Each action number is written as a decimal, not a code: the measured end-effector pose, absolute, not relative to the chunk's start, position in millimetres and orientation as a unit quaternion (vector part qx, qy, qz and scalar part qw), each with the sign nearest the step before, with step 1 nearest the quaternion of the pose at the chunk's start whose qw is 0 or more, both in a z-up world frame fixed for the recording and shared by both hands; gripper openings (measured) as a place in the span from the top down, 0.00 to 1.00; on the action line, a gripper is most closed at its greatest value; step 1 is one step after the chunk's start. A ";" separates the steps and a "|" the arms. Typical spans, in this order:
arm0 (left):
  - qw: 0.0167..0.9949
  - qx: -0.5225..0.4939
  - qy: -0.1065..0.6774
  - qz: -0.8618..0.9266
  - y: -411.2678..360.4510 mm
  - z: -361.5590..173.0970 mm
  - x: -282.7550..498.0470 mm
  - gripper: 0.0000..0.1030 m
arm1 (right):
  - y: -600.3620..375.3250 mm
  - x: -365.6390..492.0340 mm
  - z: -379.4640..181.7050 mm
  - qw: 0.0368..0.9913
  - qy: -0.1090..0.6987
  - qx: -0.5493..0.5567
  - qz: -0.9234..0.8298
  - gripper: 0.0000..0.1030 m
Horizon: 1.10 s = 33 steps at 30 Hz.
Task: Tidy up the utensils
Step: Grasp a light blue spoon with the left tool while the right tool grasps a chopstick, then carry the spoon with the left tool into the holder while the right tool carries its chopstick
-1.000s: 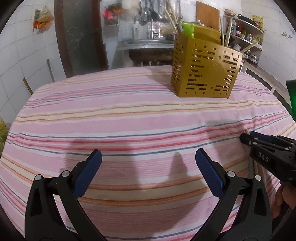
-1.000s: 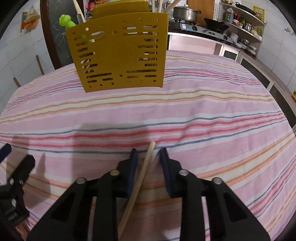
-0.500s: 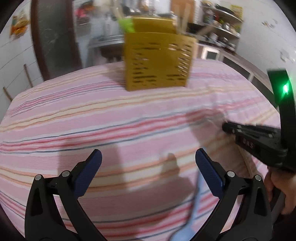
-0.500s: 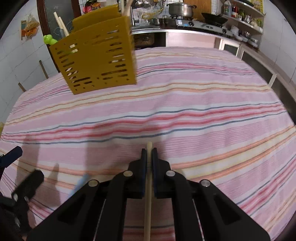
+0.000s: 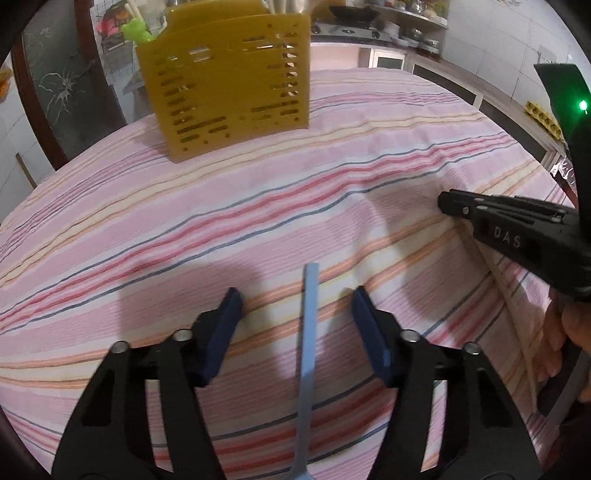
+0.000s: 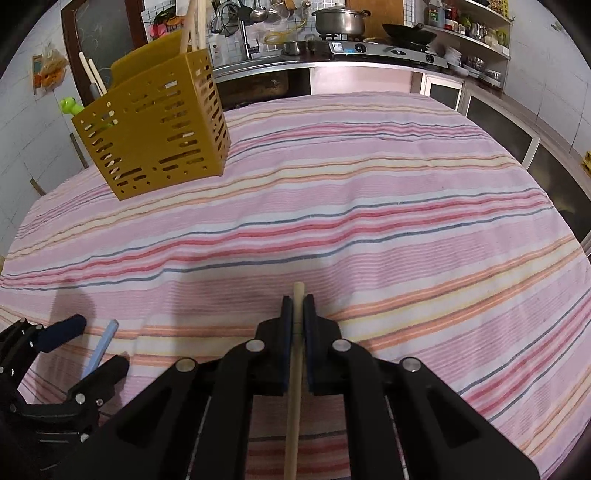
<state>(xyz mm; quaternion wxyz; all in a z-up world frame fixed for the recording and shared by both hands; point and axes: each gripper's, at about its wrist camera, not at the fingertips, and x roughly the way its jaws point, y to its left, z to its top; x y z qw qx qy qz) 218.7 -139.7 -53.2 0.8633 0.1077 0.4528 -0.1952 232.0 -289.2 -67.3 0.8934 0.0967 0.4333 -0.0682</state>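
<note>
Blue plastic utensil handle [image 5: 309, 332] lies flat on the striped cloth [image 5: 258, 206] between the spread fingers of the left tongs [image 5: 297, 306]; neither pad touches it, so these tongs are released. Its lower end runs out of the left wrist view, so the type (spoon or fork) cannot be told. In the right wrist view only the handle's upper part [image 6: 99, 347] shows, between the two fingers of the left tongs at far left.

Right tongs [image 6: 298, 306] are clenched on a wooden stick [image 6: 295, 369], likely a chopstick. Its tip pokes just past the pads; the rest passes back under the tongs body and leaves the frame at the bottom. From the left wrist view the right tongs [image 5: 448, 203] appear side-on at the right, with the pale stick [image 5: 517, 314] trailing below them toward the person's hand [image 5: 569, 332], which is partly cut off.

Container: one mustard-yellow slotted holder [image 6: 155, 125] stands upright at the far side of the surface, well apart from both tongs. Contents, as far as visible above the rim: wooden sticks [image 6: 190, 22] at the back, at least two; two more pale sticks [image 6: 92, 77] at the left; one green plastic piece [image 6: 70, 105] beside them. Lower parts are hidden behind the slotted walls. The left wrist view is blurred at the holder [image 5: 229, 85].

Count on the cloth: one blue utensil, one held stick, one holder.
</note>
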 end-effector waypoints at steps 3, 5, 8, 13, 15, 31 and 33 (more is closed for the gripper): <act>0.860 0.111 0.462 -0.187 -142.6 -53.6 223.1 0.61 | -288.8 231.5 -67.5 0.894 0.433 0.099 -0.068 0.93; 0.859 0.102 0.467 -0.184 -141.6 -51.5 227.5 0.72 | -287.9 230.7 -67.0 0.894 0.433 0.098 -0.067 0.93; 0.856 0.081 0.478 -0.181 -135.4 -49.9 235.2 0.89 | -287.3 230.1 -66.5 0.894 0.433 0.097 -0.065 0.93; 0.859 0.058 0.479 -0.174 -124.9 -45.9 237.4 0.95 | -281.4 226.6 -60.8 0.898 0.426 0.100 -0.052 0.94; 0.866 0.053 0.468 -0.168 -120.3 -40.6 234.2 0.95 | -277.0 224.5 -55.2 0.902 0.417 0.099 -0.047 0.94; 0.947 -0.007 0.310 -0.085 -53.2 37.1 187.9 0.94 | -253.9 187.9 26.5 0.960 0.256 0.109 -0.006 0.94; 0.952 -0.016 0.295 -0.078 -44.6 44.3 183.1 0.94 | -250.5 183.3 33.9 0.966 0.234 0.110 -0.002 0.94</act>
